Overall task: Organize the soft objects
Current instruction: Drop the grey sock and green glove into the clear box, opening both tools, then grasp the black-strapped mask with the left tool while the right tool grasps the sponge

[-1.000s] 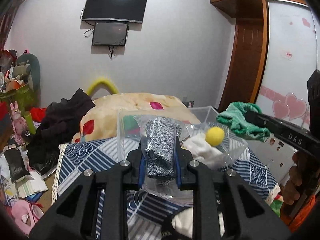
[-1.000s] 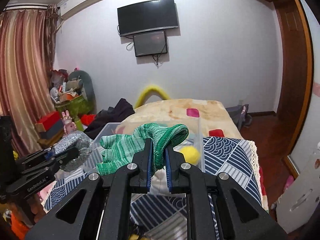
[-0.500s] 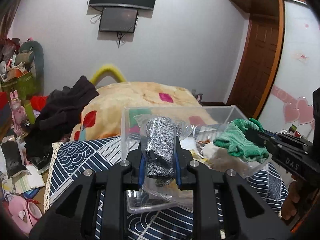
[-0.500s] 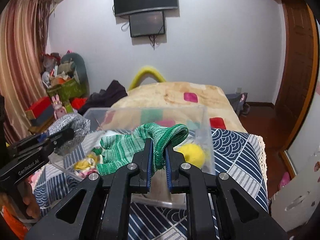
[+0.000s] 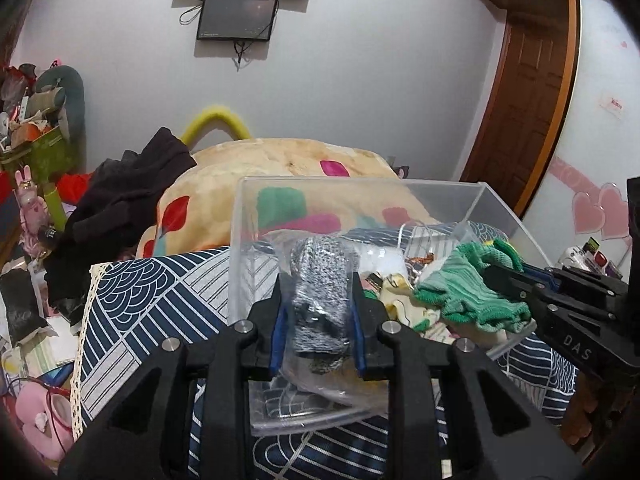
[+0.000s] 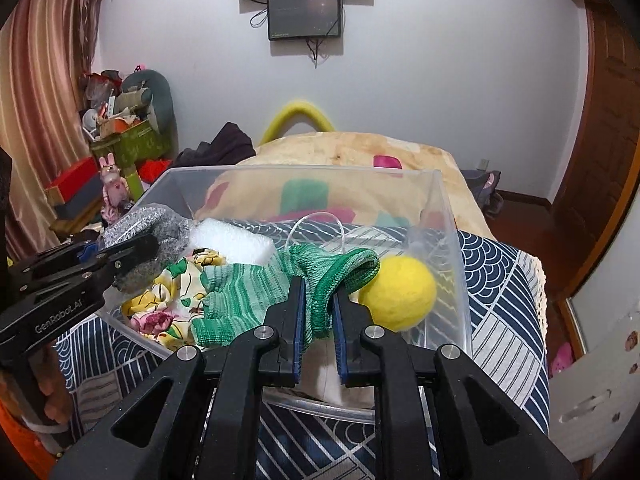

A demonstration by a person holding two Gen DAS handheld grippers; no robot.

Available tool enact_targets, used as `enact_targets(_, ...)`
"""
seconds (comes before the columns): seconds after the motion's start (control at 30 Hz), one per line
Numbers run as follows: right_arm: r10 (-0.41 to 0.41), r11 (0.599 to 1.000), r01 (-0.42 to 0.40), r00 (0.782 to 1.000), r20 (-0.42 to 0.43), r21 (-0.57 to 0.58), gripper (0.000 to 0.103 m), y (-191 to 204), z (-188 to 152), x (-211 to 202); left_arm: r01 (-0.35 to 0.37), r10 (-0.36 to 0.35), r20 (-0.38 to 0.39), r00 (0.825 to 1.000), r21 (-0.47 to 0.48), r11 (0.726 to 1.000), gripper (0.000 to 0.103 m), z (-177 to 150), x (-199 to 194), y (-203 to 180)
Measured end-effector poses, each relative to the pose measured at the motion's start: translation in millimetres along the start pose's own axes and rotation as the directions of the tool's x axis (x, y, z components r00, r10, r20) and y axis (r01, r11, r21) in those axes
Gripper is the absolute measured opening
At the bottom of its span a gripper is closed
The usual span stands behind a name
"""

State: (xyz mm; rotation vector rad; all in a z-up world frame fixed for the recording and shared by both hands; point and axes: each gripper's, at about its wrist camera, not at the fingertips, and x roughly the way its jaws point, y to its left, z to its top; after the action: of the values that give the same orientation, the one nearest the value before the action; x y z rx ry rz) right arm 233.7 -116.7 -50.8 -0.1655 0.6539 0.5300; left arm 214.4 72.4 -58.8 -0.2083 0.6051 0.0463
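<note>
Gloves remain in my grip: left gripper (image 5: 318,316) pinches the bagged grey glove (image 5: 320,280), right gripper (image 6: 316,320) pinches the green glove (image 6: 256,292), both over the clear bin (image 6: 448,216); release remains, I judge.

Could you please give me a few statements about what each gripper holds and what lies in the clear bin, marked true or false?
1. The left gripper is shut on the speckled grey glove. True.
2. The right gripper is open and holds nothing. False: it is shut on the green knit glove.
3. A yellow ball lies inside the clear bin. True.
4. The clear bin has a lid on it. False: its top is open.
5. A floral cloth lies in the bin. True.
</note>
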Motion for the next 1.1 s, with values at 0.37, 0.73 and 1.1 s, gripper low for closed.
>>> enact_targets(0.37, 0.008, 1.0, -0.008, 0.999, 0.049, -0.017, 0.046, 0.5, -0.6, -20.2, 0.01, -0.012, 0.043, 0.999, 0.051, 0.999, 0.064, -4.4, -27.5, -13.9)
enact_targets(0.73, 0.019, 0.999, -0.012, 0.984, 0.177, -0.041, 0.075, 6.7, -2.3, -63.1, 0.003, -0.008, 0.109, 0.994, 0.048, 0.999, 0.092, -4.7, -67.3, -15.4)
enact_targets(1.1, 0.016, 1.0, -0.014, 0.984, 0.176, -0.014, 0.079, 0.8, -36.2, -81.8, 0.021, -0.027, 0.052, 0.998, 0.1, 0.995, 0.097, -43.2, -84.3, -26.4)
